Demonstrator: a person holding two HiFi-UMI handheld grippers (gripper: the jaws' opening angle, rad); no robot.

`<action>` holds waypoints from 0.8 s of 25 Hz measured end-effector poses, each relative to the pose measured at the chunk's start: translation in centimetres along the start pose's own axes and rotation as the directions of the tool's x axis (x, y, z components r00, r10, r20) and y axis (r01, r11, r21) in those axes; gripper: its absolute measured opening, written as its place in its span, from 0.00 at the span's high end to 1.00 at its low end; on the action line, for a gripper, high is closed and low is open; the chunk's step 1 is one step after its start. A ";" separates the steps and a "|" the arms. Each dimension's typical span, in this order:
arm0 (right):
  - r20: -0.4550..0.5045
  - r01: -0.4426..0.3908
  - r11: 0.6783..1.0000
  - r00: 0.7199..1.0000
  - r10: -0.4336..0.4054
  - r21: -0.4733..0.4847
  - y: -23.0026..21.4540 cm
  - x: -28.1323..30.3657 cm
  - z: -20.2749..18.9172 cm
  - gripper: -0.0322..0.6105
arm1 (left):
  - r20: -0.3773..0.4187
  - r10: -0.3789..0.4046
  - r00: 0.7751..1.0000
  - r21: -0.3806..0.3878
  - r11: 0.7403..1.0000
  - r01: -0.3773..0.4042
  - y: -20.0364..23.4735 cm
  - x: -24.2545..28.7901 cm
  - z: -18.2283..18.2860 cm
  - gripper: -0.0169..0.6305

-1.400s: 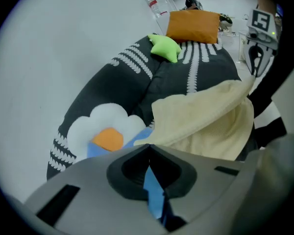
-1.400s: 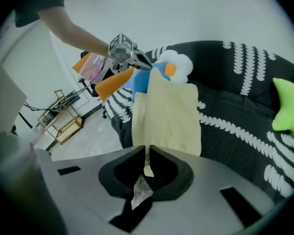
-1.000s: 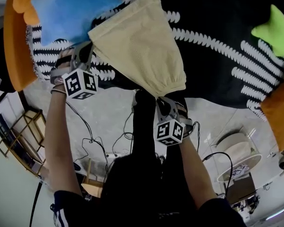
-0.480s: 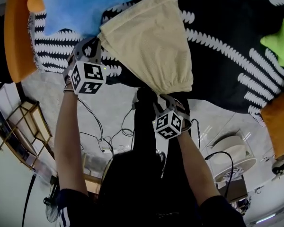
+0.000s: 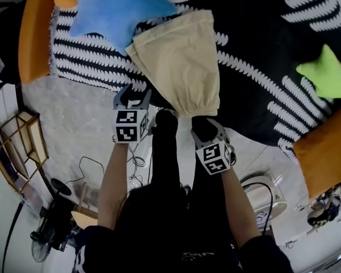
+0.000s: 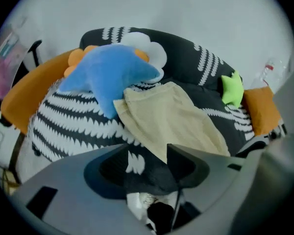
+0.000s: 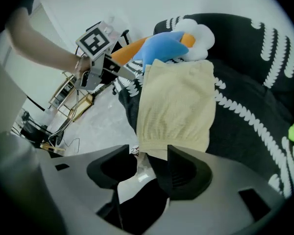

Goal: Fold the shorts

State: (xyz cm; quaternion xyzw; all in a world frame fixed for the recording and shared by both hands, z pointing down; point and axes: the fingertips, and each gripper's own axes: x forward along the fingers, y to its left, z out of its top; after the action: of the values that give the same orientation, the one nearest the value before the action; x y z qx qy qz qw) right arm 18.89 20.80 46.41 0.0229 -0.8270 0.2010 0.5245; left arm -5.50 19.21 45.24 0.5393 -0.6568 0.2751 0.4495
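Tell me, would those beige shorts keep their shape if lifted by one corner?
Probably not: the shorts lie flat and follow the patterned cover's curve, so they'd likely droop. The thin, mesh-like weave suggests they're light. The gathered waistband may bunch and give a better hold.

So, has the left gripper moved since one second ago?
Yes. The left gripper has pulled back from the blue pillow, off the shorts' corner, toward the sofa's front edge.

A black, white-patterned cover (image 5: 261, 44) carries beige shorts (image 5: 179, 61), a blue star cushion (image 5: 116, 7) and a green star cushion (image 5: 325, 77).
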 end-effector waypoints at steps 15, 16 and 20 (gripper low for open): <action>-0.255 -0.301 0.493 0.954 0.160 -0.816 -3.2 3.0 1.2 0.56 | -0.209 -0.337 0.918 0.504 0.768 0.396 -13.4 1.1 -10.6 0.61; -0.270 -0.315 0.456 0.949 0.162 -0.833 -3.0 3.6 0.8 0.56 | -0.209 -0.332 0.920 0.504 0.769 0.392 -13.8 1.5 -11.3 0.63; -0.314 -0.354 0.315 0.934 0.171 -0.881 -2.0 5.0 -1.0 0.58 | -0.208 -0.297 0.932 0.481 0.798 0.362 -14.6 3.2 -13.7 0.70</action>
State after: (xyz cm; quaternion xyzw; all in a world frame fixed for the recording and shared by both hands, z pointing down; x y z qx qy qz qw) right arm 17.98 20.23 51.76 -0.4274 -0.7412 -0.2156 0.4706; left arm 12.46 25.41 52.38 0.7273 -0.4270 0.3894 0.3703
